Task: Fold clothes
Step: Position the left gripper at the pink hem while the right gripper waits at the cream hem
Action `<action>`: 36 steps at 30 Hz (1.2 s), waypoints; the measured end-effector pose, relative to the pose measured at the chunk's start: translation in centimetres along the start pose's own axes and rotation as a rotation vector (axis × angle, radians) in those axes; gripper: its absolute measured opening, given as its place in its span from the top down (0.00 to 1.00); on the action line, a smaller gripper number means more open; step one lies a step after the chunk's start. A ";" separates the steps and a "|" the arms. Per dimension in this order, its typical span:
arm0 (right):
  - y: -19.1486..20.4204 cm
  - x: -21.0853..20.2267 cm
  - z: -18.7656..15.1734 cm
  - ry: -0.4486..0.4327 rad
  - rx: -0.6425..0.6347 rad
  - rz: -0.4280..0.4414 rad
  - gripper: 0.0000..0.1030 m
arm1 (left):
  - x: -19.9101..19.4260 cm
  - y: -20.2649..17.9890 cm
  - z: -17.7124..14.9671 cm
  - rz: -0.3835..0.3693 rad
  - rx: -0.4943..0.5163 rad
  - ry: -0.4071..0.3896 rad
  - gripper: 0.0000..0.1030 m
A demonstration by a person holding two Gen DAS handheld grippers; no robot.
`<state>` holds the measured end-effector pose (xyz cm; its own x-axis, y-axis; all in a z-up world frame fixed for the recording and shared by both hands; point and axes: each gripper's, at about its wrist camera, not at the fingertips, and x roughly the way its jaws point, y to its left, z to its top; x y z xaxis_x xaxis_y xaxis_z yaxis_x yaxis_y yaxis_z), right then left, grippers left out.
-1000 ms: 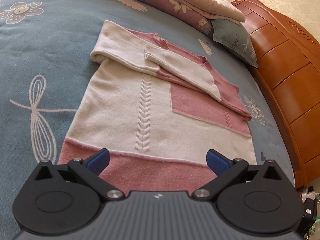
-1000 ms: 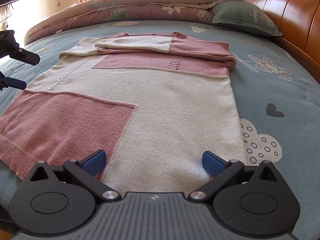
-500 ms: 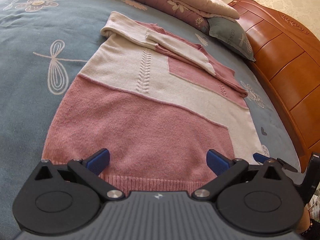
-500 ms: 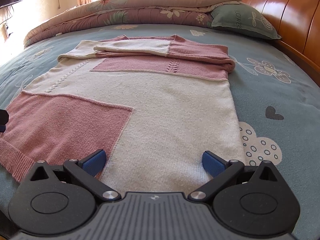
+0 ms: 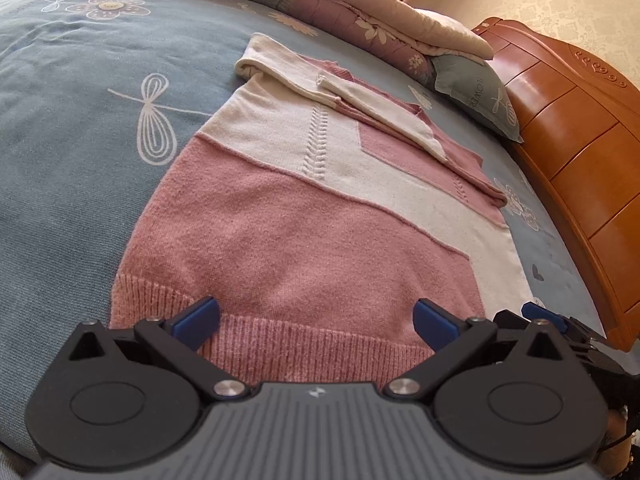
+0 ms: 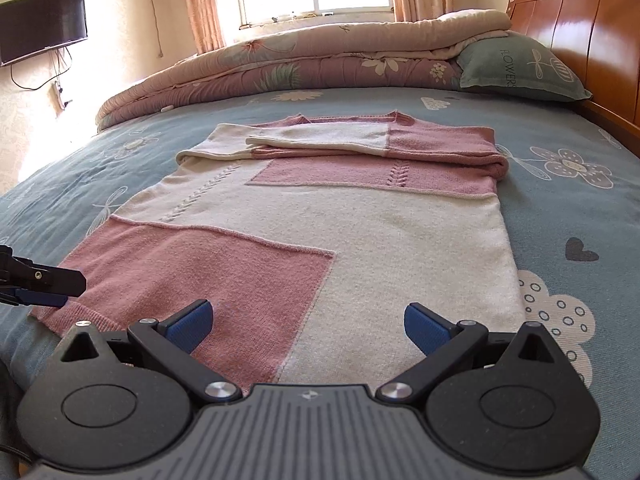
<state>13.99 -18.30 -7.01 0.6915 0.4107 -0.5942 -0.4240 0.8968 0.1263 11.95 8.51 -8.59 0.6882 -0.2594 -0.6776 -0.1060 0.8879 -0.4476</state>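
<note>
I have the sweater (image 6: pixel 320 216) lying flat on the bed (image 6: pixel 560 208), its hem toward me and its neck toward the quilt (image 6: pixel 320 56). Both sleeves are already folded across the chest, so I judge the first folds done; the body itself is not yet folded, and that is what remains. My left tongs (image 5: pixel 316 320) sit wide open with nothing in them, low over the pink ribbed hem at its left corner. My right tongs (image 6: pixel 306 322) are equally wide open and empty, over the hem where pink meets cream. To my mind, the next step is to pinch both hem corners and carry them up to the shoulders.
</note>
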 end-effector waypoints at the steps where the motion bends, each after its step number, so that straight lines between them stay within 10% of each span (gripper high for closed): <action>1: 0.5 0.3 0.2 0.010 -0.014 0.009 0.00 | -0.2 0.1 -0.2 -0.009 -0.001 -0.012 0.01; 13: 2.7 1.2 -0.6 0.190 -0.205 0.016 0.00 | -0.6 0.4 -0.4 -0.041 0.018 -0.007 0.01; 22: -3.0 -1.5 -0.4 0.140 0.039 0.069 0.00 | -0.5 -3.8 1.0 -0.088 0.118 0.018 0.01; 36: -1.1 -0.6 -2.5 0.148 -0.095 -0.010 0.00 | 7.9 -11.7 1.1 -0.279 0.136 0.243 0.01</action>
<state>12.52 -19.94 -8.80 0.6049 0.3669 -0.7068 -0.4759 0.8782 0.0486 19.38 -3.50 -8.08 0.4850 -0.5662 -0.6665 0.1685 0.8083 -0.5641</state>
